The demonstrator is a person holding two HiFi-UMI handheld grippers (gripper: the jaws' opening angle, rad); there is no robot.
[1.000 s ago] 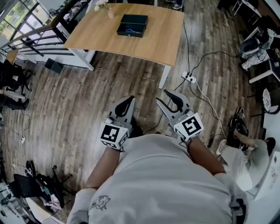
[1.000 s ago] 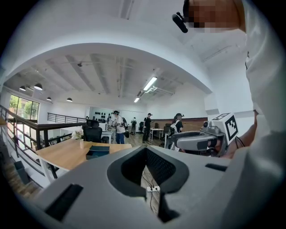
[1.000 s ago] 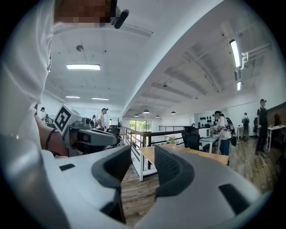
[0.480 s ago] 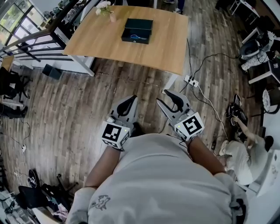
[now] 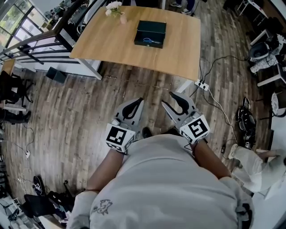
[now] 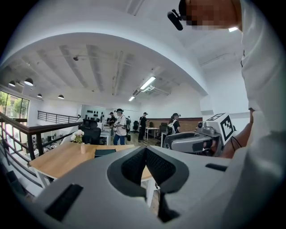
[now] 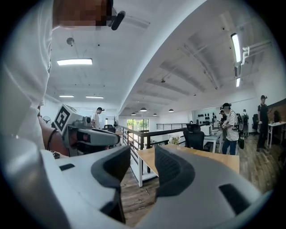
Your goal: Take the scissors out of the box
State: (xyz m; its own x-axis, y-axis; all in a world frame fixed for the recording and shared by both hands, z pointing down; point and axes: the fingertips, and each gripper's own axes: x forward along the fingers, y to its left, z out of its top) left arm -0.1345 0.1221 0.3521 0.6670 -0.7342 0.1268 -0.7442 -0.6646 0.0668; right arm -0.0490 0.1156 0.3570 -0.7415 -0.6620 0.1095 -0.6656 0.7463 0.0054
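Both hand-held grippers are held low in front of the person's body, above the wooden floor (image 5: 76,112) and well apart from the tabletop (image 5: 116,40). The left hand-held gripper (image 5: 137,101) is seen with its jaws brought together at the tips, and nothing is held between them. The right hand-held gripper (image 5: 168,98) is seen with its jaws a narrow way apart; only floor and the tabletop's edge are seen through the gap.

The box (image 5: 150,34) is set on the far part of the tabletop, open at the top, dark in colour. The scissors (image 5: 147,41) are lying inside it, by its near wall; only a blue handle can be made out. Flowers (image 5: 114,6) are placed at the tabletop's far left corner, apart from the box. A power strip (image 5: 202,85) is lying on the floor beside the tabletop's right leg.
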